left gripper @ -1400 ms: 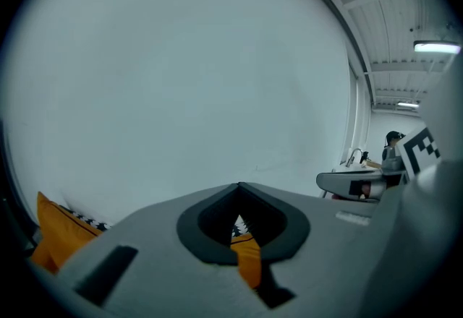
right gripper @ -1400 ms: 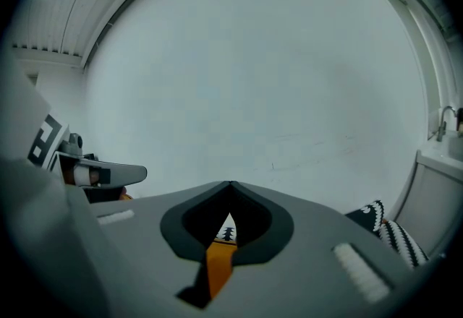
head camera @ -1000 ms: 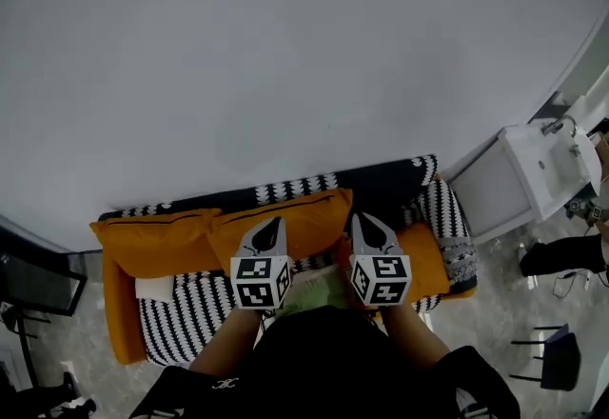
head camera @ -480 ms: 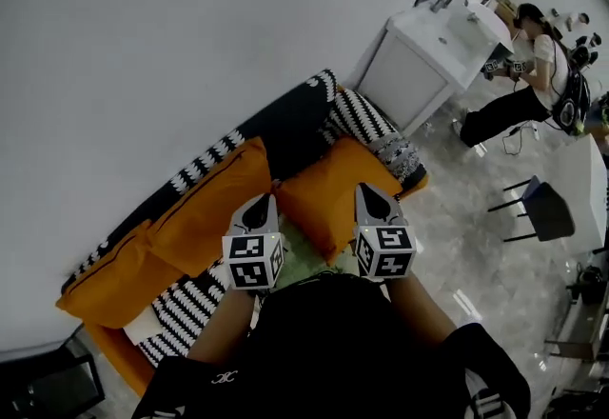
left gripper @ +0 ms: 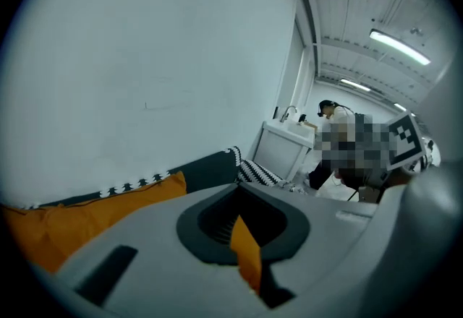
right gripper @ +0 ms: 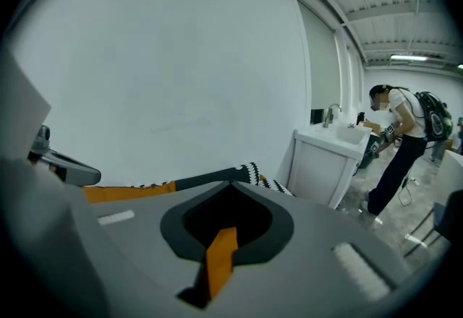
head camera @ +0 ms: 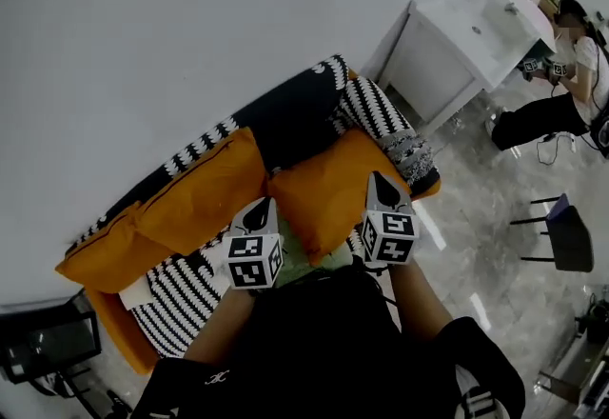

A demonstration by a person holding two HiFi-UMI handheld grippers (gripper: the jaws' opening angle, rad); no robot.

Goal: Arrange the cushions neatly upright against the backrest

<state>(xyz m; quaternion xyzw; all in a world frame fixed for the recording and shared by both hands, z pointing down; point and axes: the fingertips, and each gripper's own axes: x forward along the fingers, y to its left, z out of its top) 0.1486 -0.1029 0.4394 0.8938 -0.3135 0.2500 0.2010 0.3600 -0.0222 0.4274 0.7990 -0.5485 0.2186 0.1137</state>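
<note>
Flat orange cushion is seen just ahead of clenched, empty jaws.
Right gripper is placed nearer (left gripper just beside its corner).

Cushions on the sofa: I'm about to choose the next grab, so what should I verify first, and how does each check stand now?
1. Left gripper and right gripper empty: ok.
2. Jaws open for a grab: not ok, both shut.
3. Middle cushion leaning on the backrest: ok.
4. Right cushion against the backrest: not ok, it lies slanted on the seat.
5. Left cushion upright: cannot tell.
6. Bystander standing clear: ok.
</note>
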